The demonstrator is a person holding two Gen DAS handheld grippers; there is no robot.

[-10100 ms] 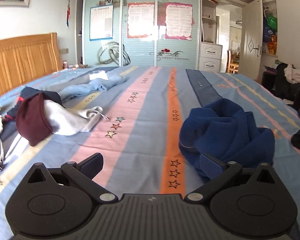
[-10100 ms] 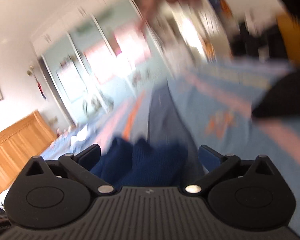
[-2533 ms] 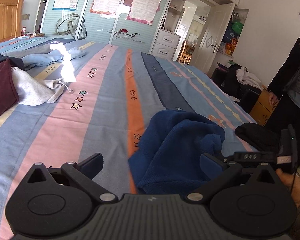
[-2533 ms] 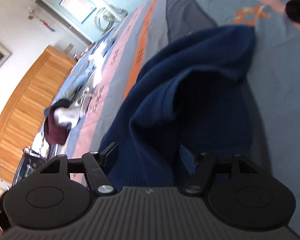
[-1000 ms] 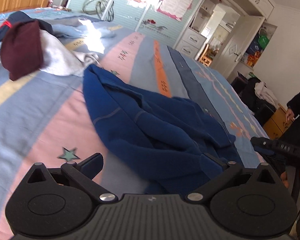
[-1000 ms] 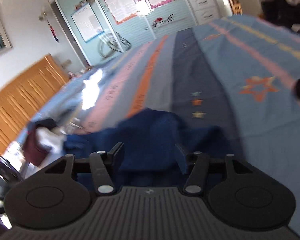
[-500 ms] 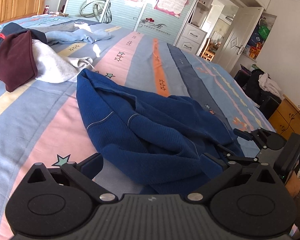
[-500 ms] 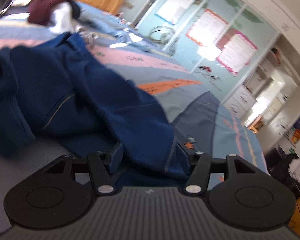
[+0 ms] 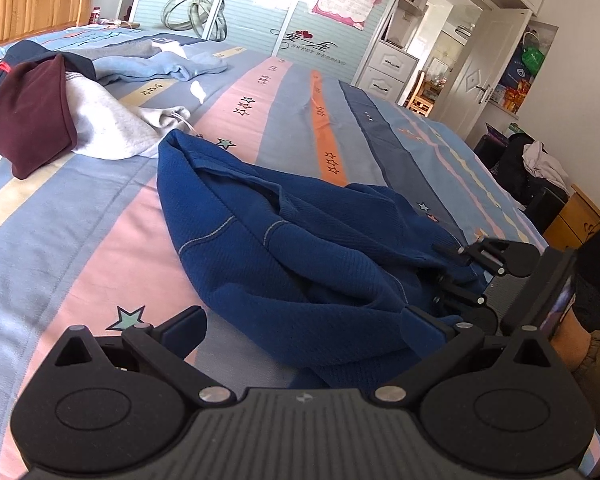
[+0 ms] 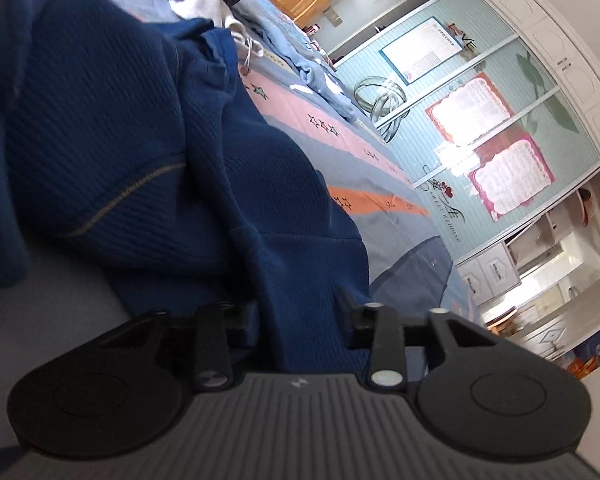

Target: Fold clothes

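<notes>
One blue sweater (image 9: 284,248) crumpled on striped bed (image 9: 80,248). Two tools: left tool (image 9: 304,332) spread wide, empty, at sweater's near edge; right tool (image 10: 296,316) clamped on sweater fabric. Three other garments beyond: maroon (image 9: 32,116), grey (image 9: 112,128), light-blue (image 9: 160,68).

matte black left gripper (image 9: 304,324), ribbed body, silver screws, round hubs

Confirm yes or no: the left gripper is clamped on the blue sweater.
No: the left gripper stands wide open, the blue sweater lying loose between its fingers.
</notes>
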